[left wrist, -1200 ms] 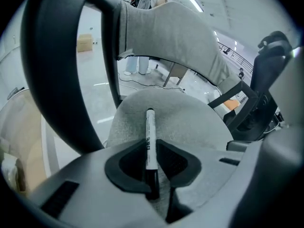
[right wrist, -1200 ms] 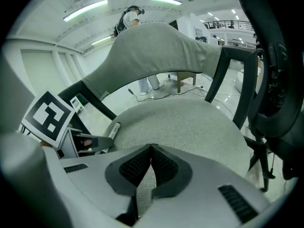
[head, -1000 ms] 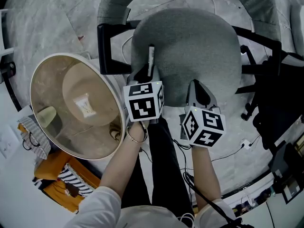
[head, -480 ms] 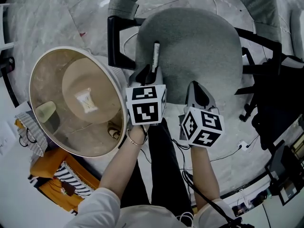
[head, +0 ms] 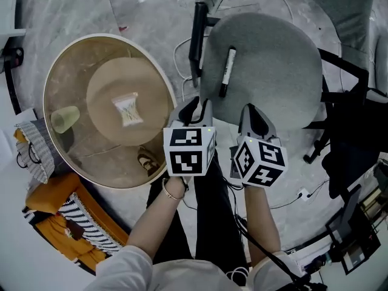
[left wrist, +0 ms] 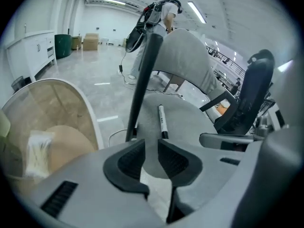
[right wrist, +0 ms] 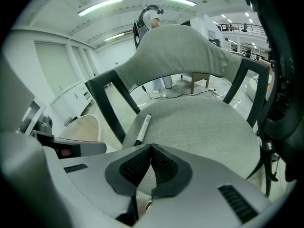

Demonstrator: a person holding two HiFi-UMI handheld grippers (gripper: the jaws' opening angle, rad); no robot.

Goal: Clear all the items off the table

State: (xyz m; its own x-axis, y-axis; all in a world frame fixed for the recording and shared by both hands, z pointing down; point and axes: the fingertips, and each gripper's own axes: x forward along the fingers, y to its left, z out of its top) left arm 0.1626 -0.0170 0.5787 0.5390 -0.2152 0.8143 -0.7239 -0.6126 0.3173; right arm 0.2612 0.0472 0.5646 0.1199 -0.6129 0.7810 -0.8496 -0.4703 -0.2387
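Observation:
A black-and-white marker (head: 227,71) (left wrist: 162,121) (right wrist: 142,127) lies on the grey seat of a chair (head: 273,65). My left gripper (head: 197,107) (left wrist: 151,148) hangs just short of the seat's near edge, open. Its jaws have just been closing a little, with nothing between them. My right gripper (head: 251,111) (right wrist: 151,148) is beside it, over the seat's near edge, shut and empty. To the left stands the round glass-topped table (head: 66,83) (left wrist: 57,108). On it are a pale green cup (head: 65,119), a small clear packet (head: 128,110) (left wrist: 38,146) and a small brown item (head: 147,162).
The chair's black armrest (head: 197,29) stands between the seat and the table. Cables trail on the floor under the chair. Orange and striped bags (head: 60,223) lie at the lower left. Black equipment (head: 357,132) stands at the right. A person (left wrist: 161,8) stands far off.
The marker, which stuck out of my left gripper, now lies free on the chair seat. Both grippers have drawn back from it toward the person, and the view has shifted left.

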